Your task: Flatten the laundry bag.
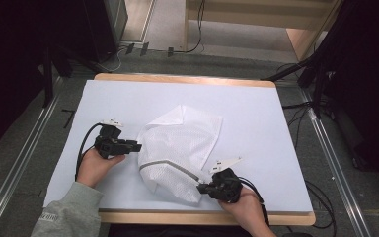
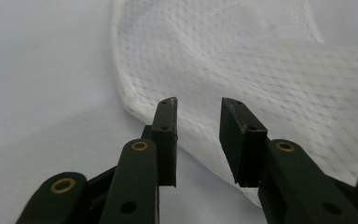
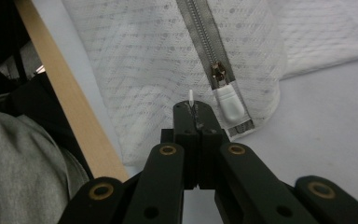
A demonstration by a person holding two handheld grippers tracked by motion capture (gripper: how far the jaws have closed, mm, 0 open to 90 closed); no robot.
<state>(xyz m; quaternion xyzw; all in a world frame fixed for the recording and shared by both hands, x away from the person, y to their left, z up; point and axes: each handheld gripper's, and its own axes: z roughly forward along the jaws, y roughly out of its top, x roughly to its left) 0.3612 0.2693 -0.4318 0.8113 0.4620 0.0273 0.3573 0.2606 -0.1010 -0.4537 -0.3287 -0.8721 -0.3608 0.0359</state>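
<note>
A: Where does the white mesh jacket (image 1: 177,148) sit right now?

B: Bunched in the middle of the white table (image 1: 256,128), with its grey zipper (image 3: 207,42) running toward the near right corner. The right gripper (image 1: 201,188) is at that near corner, jaws pressed fully together with a thin white sliver poking out between them. It looks like a pinch of hem or a tag beside the zipper pull (image 3: 229,103), though I cannot tell how much cloth it really has.

A: And the other one?

B: The left gripper (image 1: 137,146) hovers at the jacket's left edge, jaws partly open with a clear gap, holding nothing; the fabric fold lies just beyond the tips.

A: What might go wrong?

B: I'd judge the right grip shallow, so any pull could let the slick mesh slip free. If the left closes too high, it catches air. And tugging near the wooden table edge (image 3: 70,107) could drag the jacket off toward the person's grey sleeve (image 1: 66,210).
</note>
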